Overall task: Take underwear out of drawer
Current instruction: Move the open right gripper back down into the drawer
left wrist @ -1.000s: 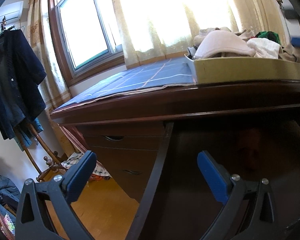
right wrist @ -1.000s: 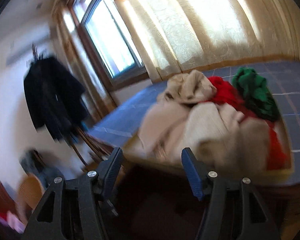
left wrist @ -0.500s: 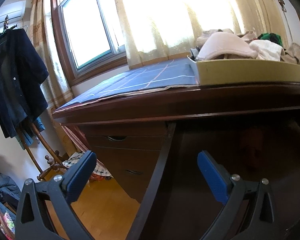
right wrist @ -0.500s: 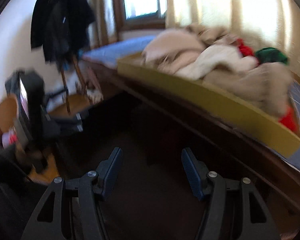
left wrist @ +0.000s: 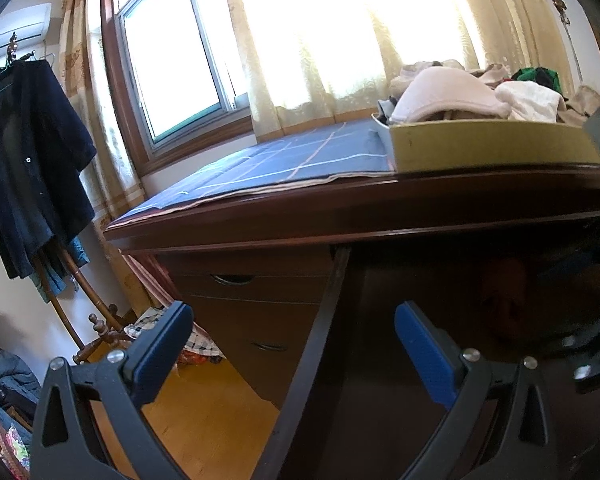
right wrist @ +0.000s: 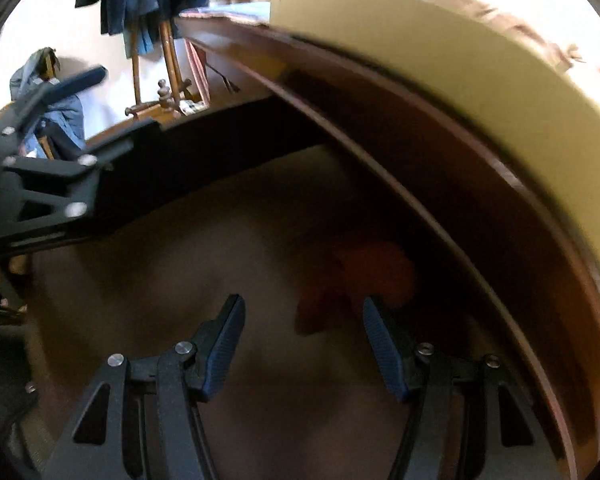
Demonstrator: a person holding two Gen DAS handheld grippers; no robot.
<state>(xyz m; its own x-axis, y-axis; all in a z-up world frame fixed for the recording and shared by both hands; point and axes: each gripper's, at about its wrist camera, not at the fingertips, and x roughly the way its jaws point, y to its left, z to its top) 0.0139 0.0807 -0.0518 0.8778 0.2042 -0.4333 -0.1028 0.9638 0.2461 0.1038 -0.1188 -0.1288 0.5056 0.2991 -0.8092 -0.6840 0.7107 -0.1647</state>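
Observation:
A red piece of underwear (right wrist: 364, 280) lies in the open dark wooden drawer (right wrist: 220, 280) under the desk top; it shows dimly in the left wrist view (left wrist: 504, 292). My right gripper (right wrist: 304, 344) is open and empty, down inside the drawer, with the red underwear just ahead of its fingertips. My left gripper (left wrist: 292, 340) is open and empty, held at the drawer's left side rail (left wrist: 320, 340). The left gripper also shows in the right wrist view (right wrist: 48, 152).
A yellow tray (left wrist: 492, 148) heaped with clothes stands on the desk (left wrist: 340, 212), over a blue checked cloth (left wrist: 284, 164). Closed drawers (left wrist: 256, 300) are to the left. A coat rack (left wrist: 32, 160) with dark clothes stands by the window.
My right gripper has dropped from above the tray of clothes down into the open drawer, toward the red underwear. My left gripper has hardly moved.

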